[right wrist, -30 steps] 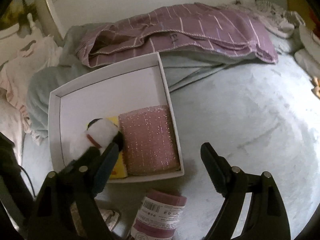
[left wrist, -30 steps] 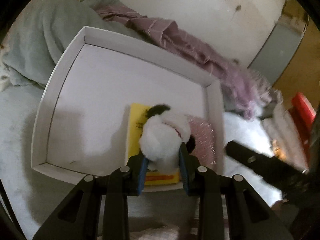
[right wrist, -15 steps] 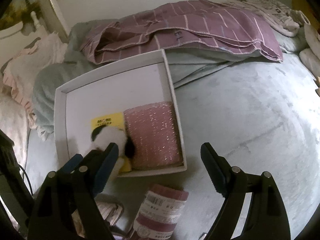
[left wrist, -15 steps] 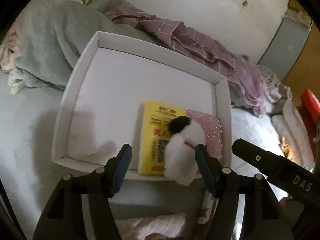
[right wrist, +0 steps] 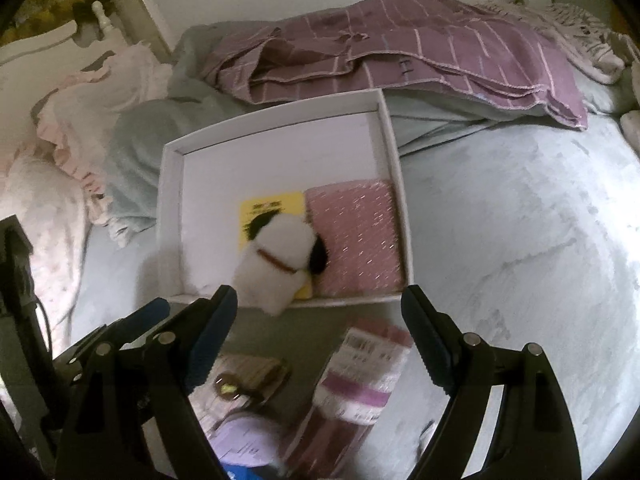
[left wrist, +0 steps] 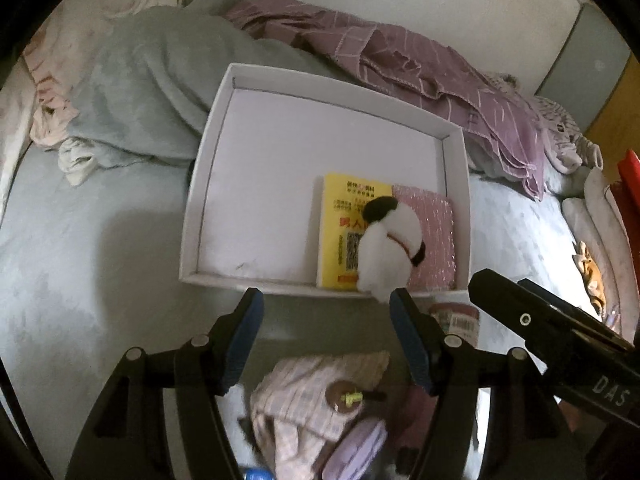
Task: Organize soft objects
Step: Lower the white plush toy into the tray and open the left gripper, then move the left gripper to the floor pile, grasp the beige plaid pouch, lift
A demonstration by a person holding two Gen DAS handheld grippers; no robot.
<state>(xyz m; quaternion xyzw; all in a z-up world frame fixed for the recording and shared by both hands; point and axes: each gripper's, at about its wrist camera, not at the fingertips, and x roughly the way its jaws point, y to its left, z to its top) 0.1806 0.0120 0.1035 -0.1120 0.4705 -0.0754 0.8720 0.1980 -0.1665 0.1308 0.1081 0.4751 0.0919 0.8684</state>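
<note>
Now the fluffy white plush dog (left wrist: pixel 389 247), black-eared, red-collared, lies beyond both wide-open hand-held grippers.

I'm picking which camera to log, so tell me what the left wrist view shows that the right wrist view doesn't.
Only the left wrist view shows the red object at the right edge and the yellow packet's printed face, code square included. Only the right wrist view shows the white bedpost and the frilly pink pillow. Both show the white box, the plush dog lying in it over the yellow packet and pink pouch, the purple blanket, and open tongs.
</note>
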